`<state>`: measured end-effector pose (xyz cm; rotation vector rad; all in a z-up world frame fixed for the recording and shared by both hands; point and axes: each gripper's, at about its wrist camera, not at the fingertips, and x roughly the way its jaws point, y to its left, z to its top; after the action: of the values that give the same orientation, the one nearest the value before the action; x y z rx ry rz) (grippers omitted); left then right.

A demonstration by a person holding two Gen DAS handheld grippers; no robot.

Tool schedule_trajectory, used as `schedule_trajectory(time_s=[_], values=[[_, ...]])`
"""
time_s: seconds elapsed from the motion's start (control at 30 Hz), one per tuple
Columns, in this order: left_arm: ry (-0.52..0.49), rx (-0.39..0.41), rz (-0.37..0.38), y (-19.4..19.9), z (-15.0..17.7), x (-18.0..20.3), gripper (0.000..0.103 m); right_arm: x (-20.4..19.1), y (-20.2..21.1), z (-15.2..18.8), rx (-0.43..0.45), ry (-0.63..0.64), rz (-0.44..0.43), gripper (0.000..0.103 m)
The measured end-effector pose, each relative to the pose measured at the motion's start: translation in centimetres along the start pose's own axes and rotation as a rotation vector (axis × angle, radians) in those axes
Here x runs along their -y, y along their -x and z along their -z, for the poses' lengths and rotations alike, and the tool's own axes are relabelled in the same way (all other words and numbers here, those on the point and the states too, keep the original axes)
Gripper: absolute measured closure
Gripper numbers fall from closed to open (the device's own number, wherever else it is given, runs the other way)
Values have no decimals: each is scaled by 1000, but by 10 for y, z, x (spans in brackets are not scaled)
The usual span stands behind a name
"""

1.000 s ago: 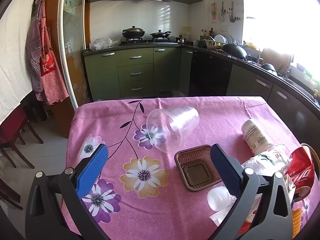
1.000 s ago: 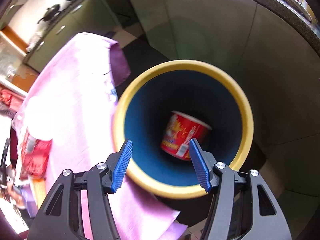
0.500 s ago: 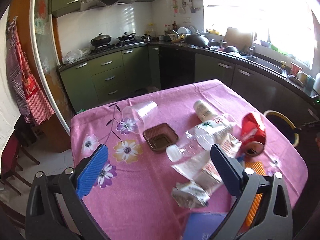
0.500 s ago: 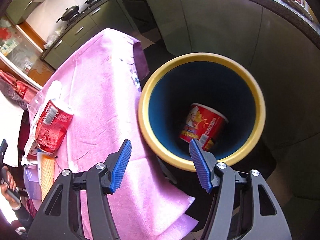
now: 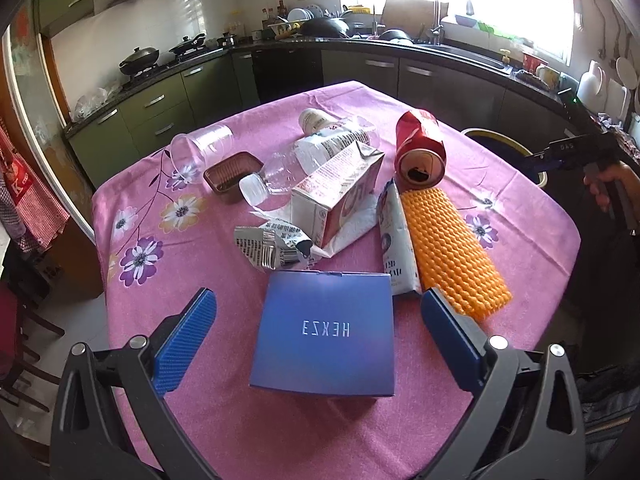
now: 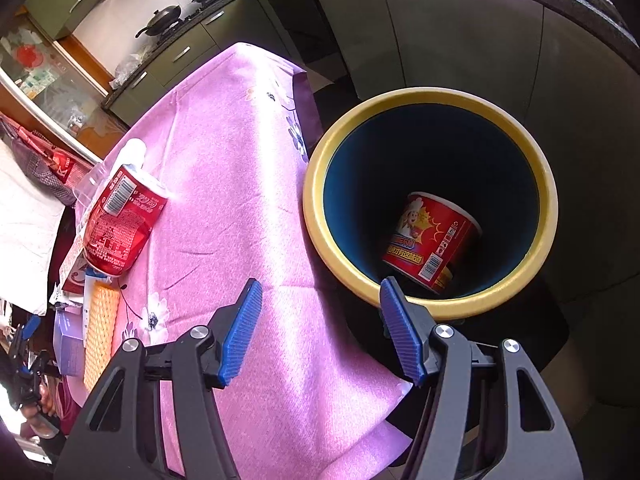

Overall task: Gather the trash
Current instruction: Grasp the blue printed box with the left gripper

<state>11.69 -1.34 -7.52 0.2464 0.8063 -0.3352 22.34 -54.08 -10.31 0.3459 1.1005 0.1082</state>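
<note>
Your left tongs (image 5: 318,330) gape wide and empty around a flat blue box (image 5: 325,342) lying on the pink table (image 5: 520,216). At its 12 o'clock lies a dented red can (image 5: 419,146). Your right tongs (image 6: 320,328) stand apart, empty, above the table edge; the yellow-rimmed bin (image 6: 316,216) at 1 o'clock holds a red noodle cup (image 6: 430,236).

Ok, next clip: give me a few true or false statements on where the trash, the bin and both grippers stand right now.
1. The bin already holds a red noodle cup. True.
2. The right gripper is shut on the red can. False: it is open and empty, and the can lies on the table.
3. The blue box lies between the open fingers of the left gripper. True.
4. The clear plastic cup stands upright. False: it lies on its side.
</note>
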Motion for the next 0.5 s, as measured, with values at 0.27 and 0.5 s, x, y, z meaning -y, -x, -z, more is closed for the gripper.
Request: schedule_trajectory(time_s=[0.27, 0.5], values=[[37, -54, 43, -25, 15, -11, 6, 1, 1, 3, 14, 11, -8, 39], [15, -77, 84, -36, 24, -7, 28, -1, -8, 1, 8, 21, -18, 39]])
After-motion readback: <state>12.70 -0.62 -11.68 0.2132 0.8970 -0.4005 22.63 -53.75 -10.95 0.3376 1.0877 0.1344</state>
